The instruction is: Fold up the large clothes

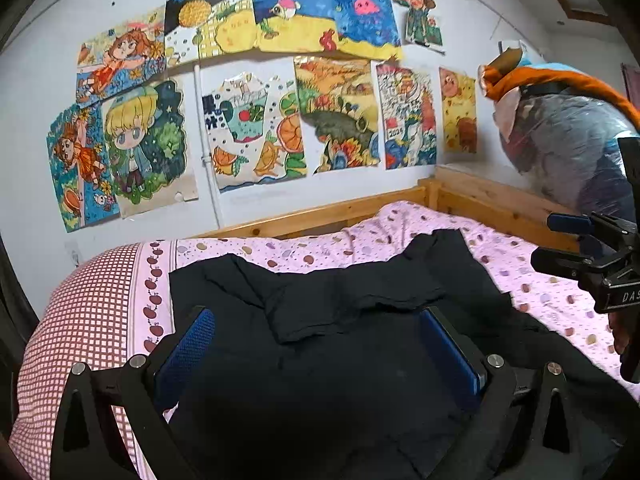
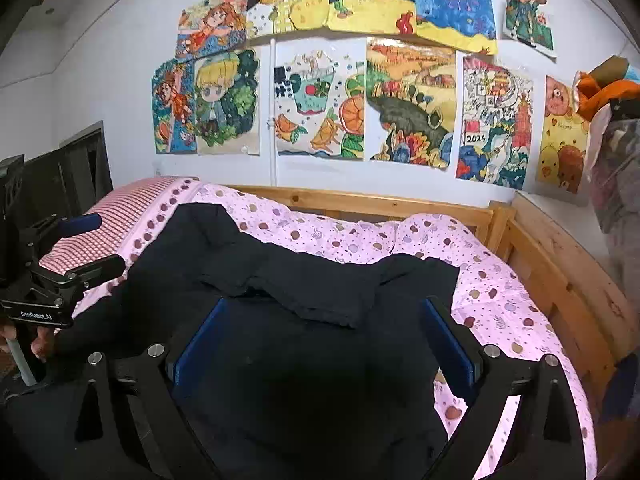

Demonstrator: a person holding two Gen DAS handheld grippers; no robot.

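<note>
Children's drawings cover the white wall behind a wooden bed frame. Pink dotted bedding lies over the mattress, with a red-checked pillow at 9 o'clock in the left wrist view. A bundle wrapped in clear plastic sits at 3 o'clock in that view, orange cloth on top.

Black garment: large, matte, spread flat across the bed's middle. Its far edge is rumpled, with a thick folded ridge running across at 12 o'clock of each gripper. One corner reaches toward the pillow, another toward the frame corner. Details of seams or sleeves are too dark to tell.

Left hand-held gripper: fingers spread wide, blue pads facing inward, poised low over the black cloth with nothing between them. Whether the tips touch the fabric cannot be told.

Right hand-held gripper: likewise wide apart, blue pads over the garment, holding nothing.

Each gripper shows at the other's side edge: the right one at 3 o'clock, the left at 9 o'clock, bare fingers visible under its body.
</note>
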